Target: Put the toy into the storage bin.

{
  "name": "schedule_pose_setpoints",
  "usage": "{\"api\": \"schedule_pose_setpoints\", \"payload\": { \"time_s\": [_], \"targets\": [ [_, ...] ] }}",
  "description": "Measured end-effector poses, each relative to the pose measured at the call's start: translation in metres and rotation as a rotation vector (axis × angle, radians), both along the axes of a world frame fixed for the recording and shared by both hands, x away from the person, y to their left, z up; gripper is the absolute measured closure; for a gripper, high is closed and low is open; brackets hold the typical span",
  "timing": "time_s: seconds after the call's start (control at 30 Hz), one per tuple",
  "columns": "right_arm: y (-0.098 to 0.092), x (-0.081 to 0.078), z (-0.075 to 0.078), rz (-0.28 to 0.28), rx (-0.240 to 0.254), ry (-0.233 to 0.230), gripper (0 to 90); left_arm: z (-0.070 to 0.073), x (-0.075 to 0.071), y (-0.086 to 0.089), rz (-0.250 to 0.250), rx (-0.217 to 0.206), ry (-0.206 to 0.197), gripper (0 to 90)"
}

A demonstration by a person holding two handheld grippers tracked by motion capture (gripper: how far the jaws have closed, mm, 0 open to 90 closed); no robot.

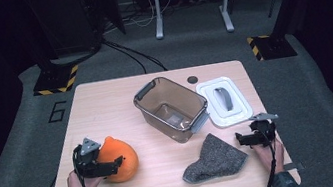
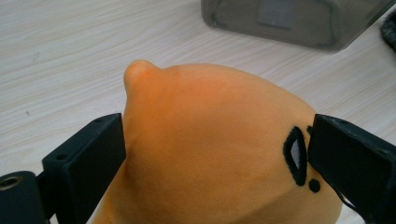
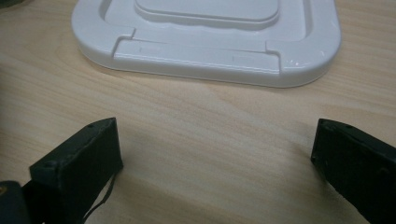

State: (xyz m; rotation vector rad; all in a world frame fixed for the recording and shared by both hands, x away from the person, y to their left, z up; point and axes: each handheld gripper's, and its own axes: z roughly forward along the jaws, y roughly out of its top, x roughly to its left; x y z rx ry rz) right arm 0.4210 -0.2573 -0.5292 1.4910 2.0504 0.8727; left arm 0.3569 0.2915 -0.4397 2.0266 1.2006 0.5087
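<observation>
An orange plush toy with black stitched marks lies at the front left of the wooden table. My left gripper is open, one jaw on each side of the toy, which fills the gap between them. I cannot tell if the jaws touch it. My right gripper is open at the front right, low over bare wood with nothing between its fingers. It faces the near edge of a white lid.
A clear brownish bin with grey handles stands open mid-table, with the white lid lying flat to its right. A grey knitted sock lies near the front edge, left of my right gripper. A small dark hole marks the tabletop's far side.
</observation>
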Motion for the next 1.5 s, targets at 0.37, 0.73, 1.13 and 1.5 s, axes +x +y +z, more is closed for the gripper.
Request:
{"api": "schedule_pose_setpoints", "payload": {
  "time_s": [0.37, 0.73, 1.13, 1.5],
  "targets": [
    [0.000, 0.000, 0.000, -0.001, 0.000, 0.000, 0.6, -0.016, 0.007, -0.006, -0.014, 0.045, 0.037, 27.4],
    [0.000, 0.000, 0.000, -0.004, 0.000, 0.000, 0.6, -0.020, 0.008, -0.010, -0.039, 0.095, -0.026, 58.8],
    [0.000, 0.000, 0.000, -0.007, 0.003, 0.000, 0.7, -0.011, 0.017, 0.005, -0.026, 0.035, -0.063, 62.1],
    [0.000, 0.000, 0.000, -0.007, 0.003, -0.001, 0.7, -0.001, 0.035, 0.017, 0.015, 0.051, -0.077, 62.0]
  ]
}}
